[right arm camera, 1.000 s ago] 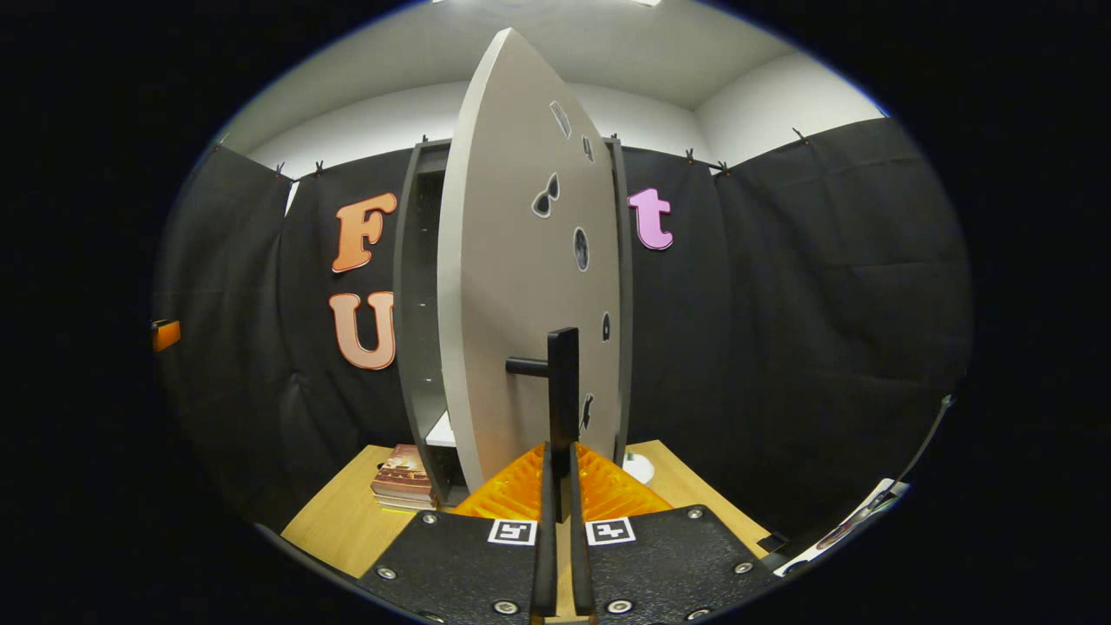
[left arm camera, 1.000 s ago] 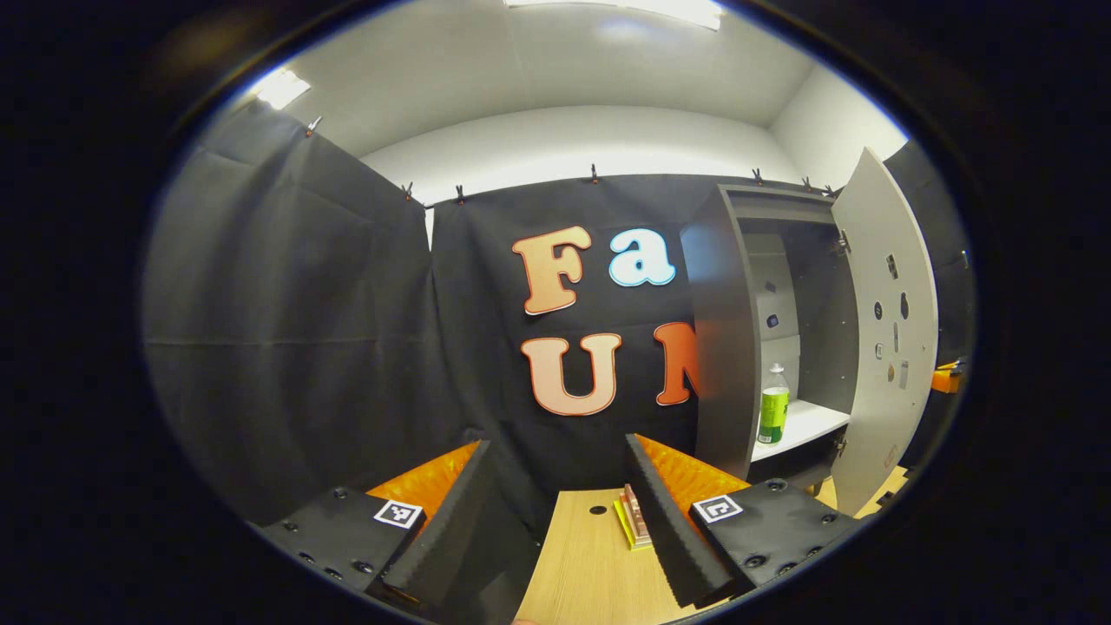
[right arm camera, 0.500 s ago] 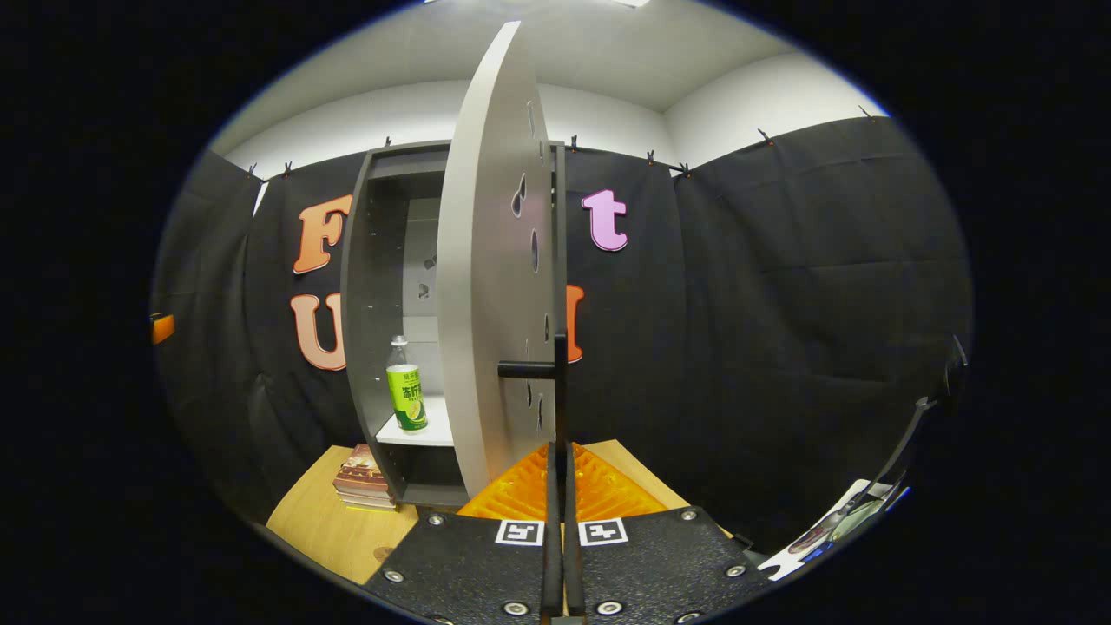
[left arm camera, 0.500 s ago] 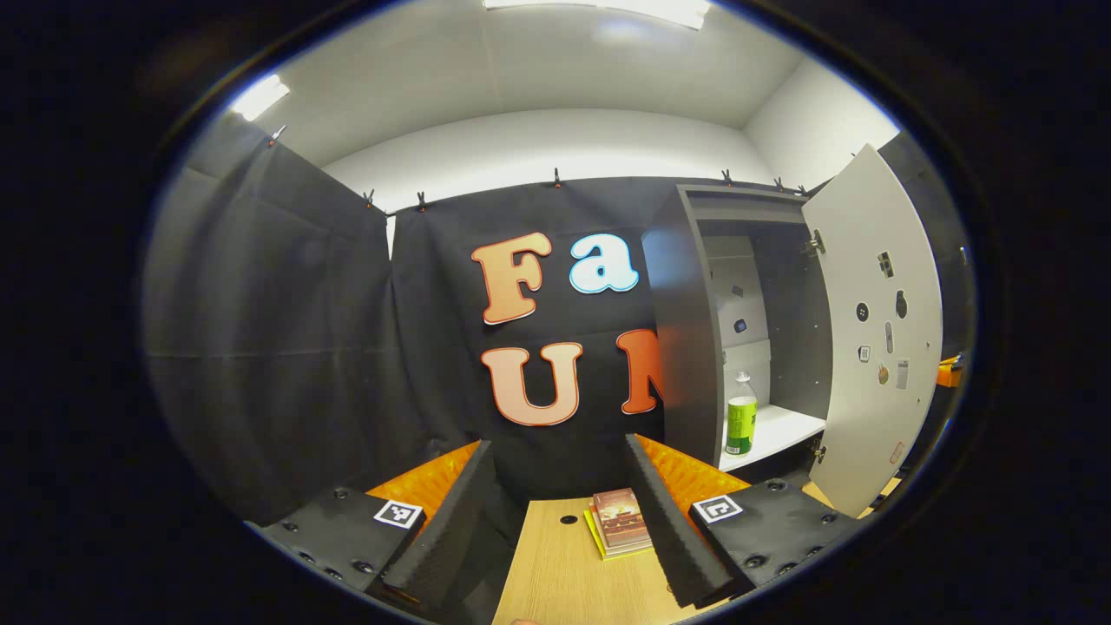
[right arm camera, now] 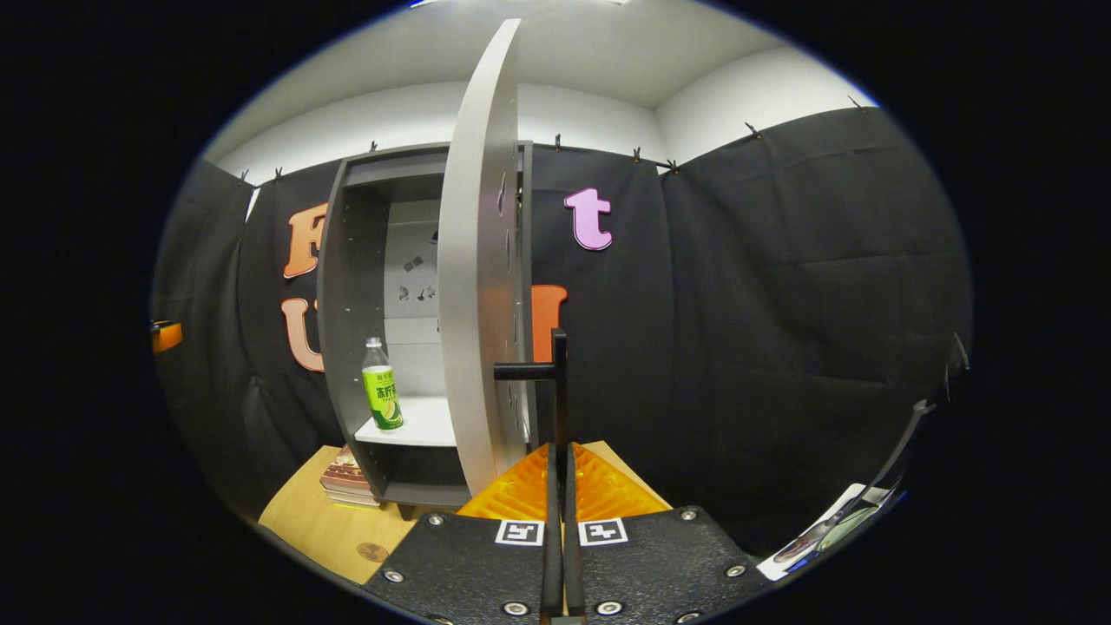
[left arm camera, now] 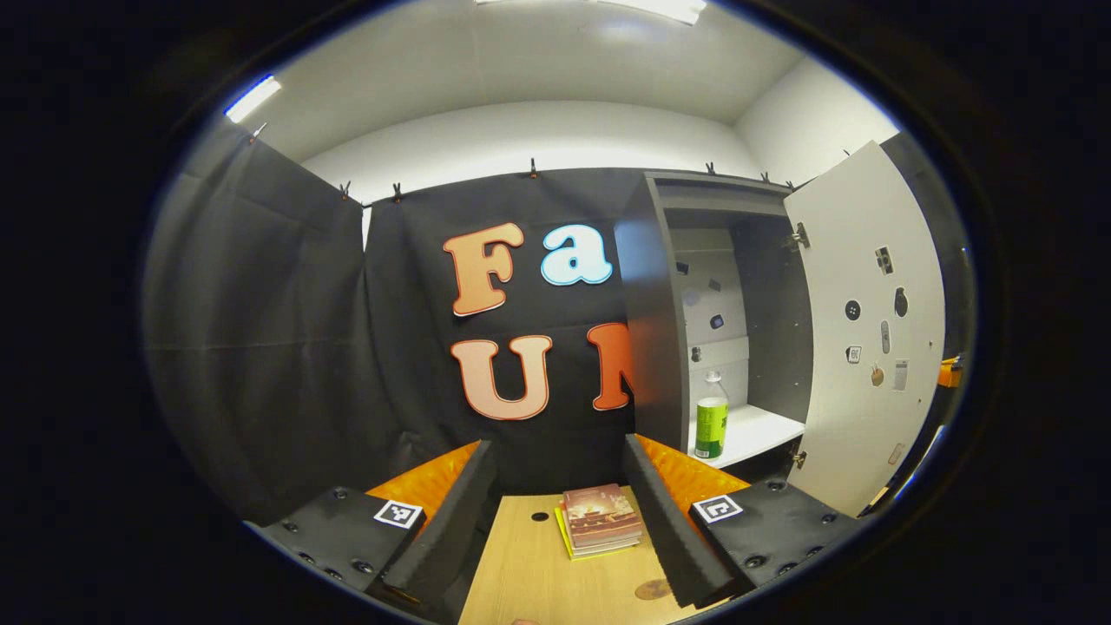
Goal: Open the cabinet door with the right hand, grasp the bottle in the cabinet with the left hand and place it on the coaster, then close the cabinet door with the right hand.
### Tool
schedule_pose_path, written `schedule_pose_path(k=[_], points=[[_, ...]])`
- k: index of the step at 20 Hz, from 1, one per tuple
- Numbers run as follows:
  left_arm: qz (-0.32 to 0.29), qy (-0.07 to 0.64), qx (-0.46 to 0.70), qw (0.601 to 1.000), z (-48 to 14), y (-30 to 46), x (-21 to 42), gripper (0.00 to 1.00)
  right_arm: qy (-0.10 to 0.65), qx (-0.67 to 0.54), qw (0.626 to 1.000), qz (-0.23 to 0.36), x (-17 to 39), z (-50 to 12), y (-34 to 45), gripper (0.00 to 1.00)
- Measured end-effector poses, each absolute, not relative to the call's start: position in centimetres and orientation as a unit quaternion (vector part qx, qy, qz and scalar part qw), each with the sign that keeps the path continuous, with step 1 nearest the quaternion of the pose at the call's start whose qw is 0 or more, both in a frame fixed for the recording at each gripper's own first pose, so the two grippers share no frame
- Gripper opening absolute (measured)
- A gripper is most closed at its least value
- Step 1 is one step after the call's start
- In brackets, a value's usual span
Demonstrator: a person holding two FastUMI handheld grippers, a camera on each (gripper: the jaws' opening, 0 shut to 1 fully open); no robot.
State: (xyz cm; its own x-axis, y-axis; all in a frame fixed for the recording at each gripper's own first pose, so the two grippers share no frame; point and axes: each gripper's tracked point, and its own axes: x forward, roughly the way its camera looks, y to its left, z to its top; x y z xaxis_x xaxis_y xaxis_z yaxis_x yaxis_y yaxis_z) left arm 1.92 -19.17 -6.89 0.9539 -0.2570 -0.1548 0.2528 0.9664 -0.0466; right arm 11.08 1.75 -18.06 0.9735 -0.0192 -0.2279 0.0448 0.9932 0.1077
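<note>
Flat grey cabinet door [right arm camera: 473, 260] swung wider; right gripper [right arm camera: 560, 451] clamped on black bar handle [right arm camera: 555, 382]. Left gripper [left arm camera: 560, 486] wide, empty. Green-labelled plastic bottle [left arm camera: 711, 417] upright on white shelf [left arm camera: 755, 430].

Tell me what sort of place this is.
Most likely a staged recording booth, not a home: black cloth wall clipped up below a plain white wall, a lone grey cabinet on a wooden table, holding just a bottle.

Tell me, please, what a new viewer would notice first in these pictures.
First, the tall grey cabinet with its door swung wide open; the right claw is shut on the dark door handle. Next, the green-labelled bottle standing upright on the white shelf inside, and the stack of books on the wooden table.
</note>
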Motion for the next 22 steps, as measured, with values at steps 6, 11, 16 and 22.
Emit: schedule_pose_path(k=[6, 11, 16, 22], points=[[-0.136, 0.088, -0.029, 0.986, -6.9, -24.0, 2.3, 0.99, 0.115, 0.060, 0.992, -0.002, 11.4, -18.4, 0.0, 0.00], [-0.139, 0.088, -0.037, 0.986, -6.4, -28.2, 2.4, 0.99, 0.119, 0.070, 0.990, 0.021, 12.0, -18.8, -1.1, 0.00], [-0.146, 0.079, -0.039, 0.985, -6.0, -32.9, 2.4, 0.98, 0.119, 0.083, 0.988, 0.057, 11.8, -18.8, -1.7, 0.02], [-0.160, 0.085, -0.044, 0.982, -6.9, -39.1, 3.1, 0.98, 0.117, 0.087, 0.987, 0.071, 10.4, -18.5, -3.6, 0.07]])
